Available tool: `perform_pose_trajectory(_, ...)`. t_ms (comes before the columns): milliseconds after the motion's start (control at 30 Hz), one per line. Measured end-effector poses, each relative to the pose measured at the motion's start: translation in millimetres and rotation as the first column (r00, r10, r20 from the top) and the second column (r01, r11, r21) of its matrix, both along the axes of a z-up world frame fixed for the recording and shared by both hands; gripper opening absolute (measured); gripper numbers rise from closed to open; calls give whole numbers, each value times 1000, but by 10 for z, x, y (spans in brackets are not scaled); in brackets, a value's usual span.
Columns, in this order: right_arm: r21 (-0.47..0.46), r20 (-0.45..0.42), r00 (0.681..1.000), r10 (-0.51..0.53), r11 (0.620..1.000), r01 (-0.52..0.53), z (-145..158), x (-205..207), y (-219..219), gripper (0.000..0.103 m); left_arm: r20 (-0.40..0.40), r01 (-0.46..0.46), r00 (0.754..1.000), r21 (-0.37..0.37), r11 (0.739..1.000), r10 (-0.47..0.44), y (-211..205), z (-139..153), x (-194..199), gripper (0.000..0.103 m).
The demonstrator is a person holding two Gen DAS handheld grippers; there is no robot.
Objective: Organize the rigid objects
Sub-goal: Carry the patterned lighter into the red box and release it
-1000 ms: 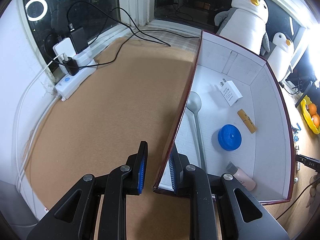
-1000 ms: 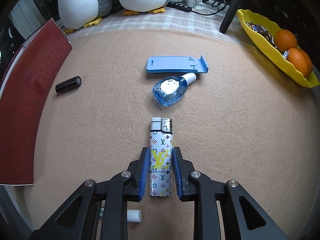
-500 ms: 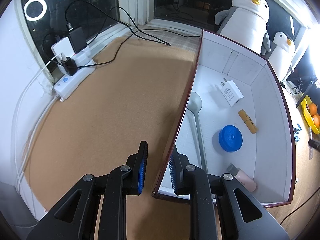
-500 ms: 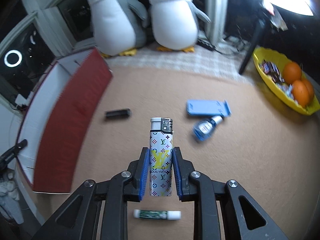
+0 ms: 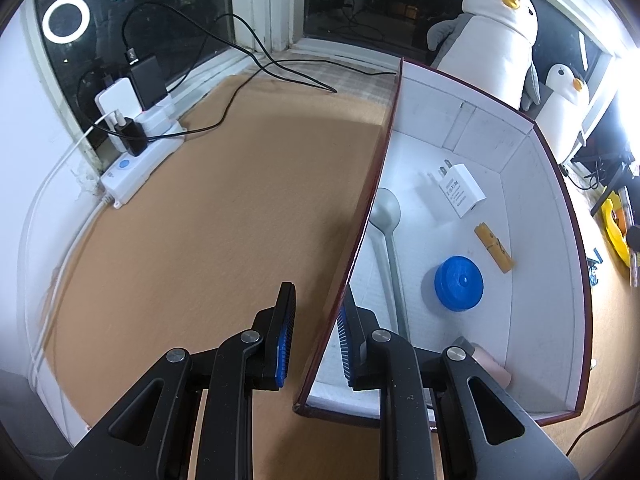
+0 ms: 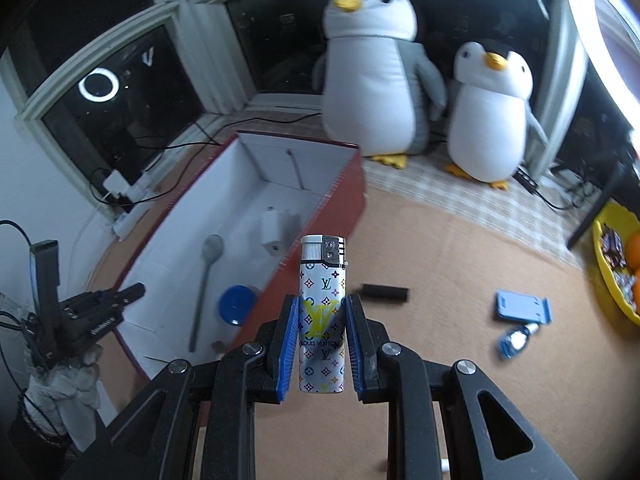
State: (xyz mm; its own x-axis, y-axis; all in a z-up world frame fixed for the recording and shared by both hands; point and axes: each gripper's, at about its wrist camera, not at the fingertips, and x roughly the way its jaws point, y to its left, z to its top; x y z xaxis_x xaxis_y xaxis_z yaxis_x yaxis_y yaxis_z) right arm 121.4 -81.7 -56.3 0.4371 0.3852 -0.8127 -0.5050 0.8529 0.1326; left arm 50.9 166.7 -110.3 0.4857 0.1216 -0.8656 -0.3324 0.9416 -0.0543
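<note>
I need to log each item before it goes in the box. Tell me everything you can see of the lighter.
The lighter is a slim rectangular body, white and glossy, printed with multicolored monogram symbols, a large yellow logo and the words "LOUIS VUITTON". Its top has a white cap and a metal igniter section. It is held off the table, pointing forward along the right gripper, whose blue-padded jaws clamp its lower half from both sides. Nothing else touches it.

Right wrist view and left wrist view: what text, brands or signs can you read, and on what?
"LOUIS VUITTON" with a big yellow "LV" and small "LV" marks: on the lighter held in the right gripper.
Charger in the box: small print and symbols, too small to read.
Left gripper: white lettering on its body, blurred, unreadable.
Nothing else legible.
</note>
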Motion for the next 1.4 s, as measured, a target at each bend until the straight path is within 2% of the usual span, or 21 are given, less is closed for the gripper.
perform_pose_trajectory(233, -28, -5, 995, 99, 995, -99, -56, 30, 560, 21, 1, 5, 1000, -2, 1000, -5, -5, -17, 24, 16)
perform_pose_trajectory(567, -77, -66, 986, 153, 984, -158, -356, 230, 1102, 21, 3, 11, 1000, -8, 1000, -11, -1, -50, 53, 13)
perform_pose_trajectory(1067, -171, -118, 977, 178, 965, -197, -725, 442, 1505, 21, 1, 12, 1000, -12, 1000, -12, 5, -74, 61, 13)
perform_pose_trajectory(1400, -204, -108, 976, 186, 957, -205, -777, 490, 1606, 21, -5, 11, 1000, -13, 1000, -11, -17, -105, 67, 13)
